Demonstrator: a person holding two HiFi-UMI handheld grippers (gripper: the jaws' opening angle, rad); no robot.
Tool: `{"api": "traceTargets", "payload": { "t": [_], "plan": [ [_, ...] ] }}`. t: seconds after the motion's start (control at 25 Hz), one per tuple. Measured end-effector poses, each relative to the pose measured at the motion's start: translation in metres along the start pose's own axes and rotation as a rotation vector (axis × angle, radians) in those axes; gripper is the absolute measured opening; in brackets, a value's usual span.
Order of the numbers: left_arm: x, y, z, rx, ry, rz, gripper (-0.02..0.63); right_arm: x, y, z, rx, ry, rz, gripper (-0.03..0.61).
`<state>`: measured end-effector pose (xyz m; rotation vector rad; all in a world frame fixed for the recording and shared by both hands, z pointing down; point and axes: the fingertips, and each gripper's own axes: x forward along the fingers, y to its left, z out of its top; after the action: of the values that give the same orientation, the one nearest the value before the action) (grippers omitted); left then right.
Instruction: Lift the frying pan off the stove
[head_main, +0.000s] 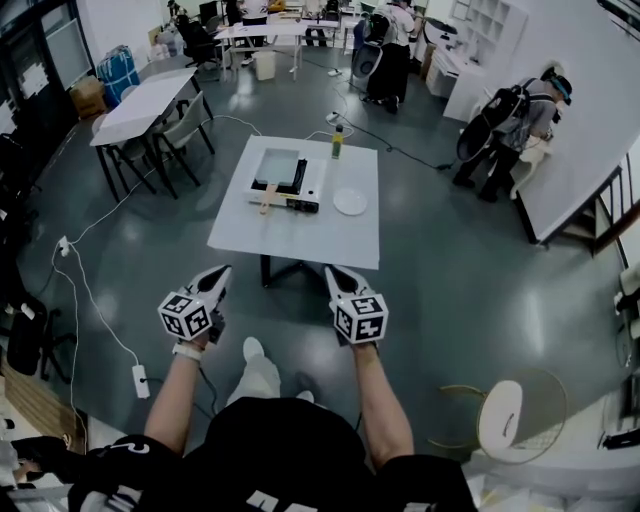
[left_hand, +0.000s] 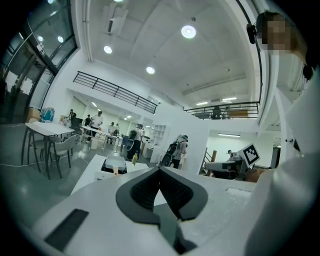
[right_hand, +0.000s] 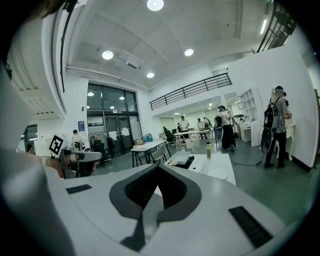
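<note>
— Where is the frying pan (head_main: 275, 165)?

— On the stove (head_main: 308, 190), at the far left of the white table (head_main: 300, 240), with its wooden handle (head_main: 267, 199) pointing near. A bottle (head_main: 337, 142) stands to the far right of it, and a plate (head_main: 350, 201) lies just right of the stove.

— And around it?

— Grey floor (head_main: 440, 260) lies between the table and the left gripper (head_main: 221, 271) and right gripper (head_main: 331, 272). A power strip (head_main: 140, 381) with its cable (head_main: 90, 300) lies near left, and a stool (head_main: 500, 420) stands near right.

— The jaws?

— Both pairs are pressed together, holding nothing, well apart from the pan.
</note>
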<state>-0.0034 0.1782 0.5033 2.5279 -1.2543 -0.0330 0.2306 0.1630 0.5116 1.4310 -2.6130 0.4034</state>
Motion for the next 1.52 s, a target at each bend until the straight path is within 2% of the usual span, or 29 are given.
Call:
{"api": "traceTargets", "payload": {
  "t": [0.4, 0.92, 1.52],
  "plan": [
    [0.025, 0.037, 0.011, -0.009, -0.006, -0.034, -0.002, 0.037, -0.003, 0.011, -0.014, 0.005, -0.028, -0.005],
    [0.054, 0.114, 0.032, -0.020, 0.003, -0.041, -0.002, 0.118, 0.002, 0.022, -0.011, 0.022, -0.035, -0.005],
    [0.101, 0.189, 0.045, -0.045, 0.007, -0.054, -0.002, 0.202, -0.014, 0.035, -0.016, 0.049, -0.050, -0.005]
  ]
}}
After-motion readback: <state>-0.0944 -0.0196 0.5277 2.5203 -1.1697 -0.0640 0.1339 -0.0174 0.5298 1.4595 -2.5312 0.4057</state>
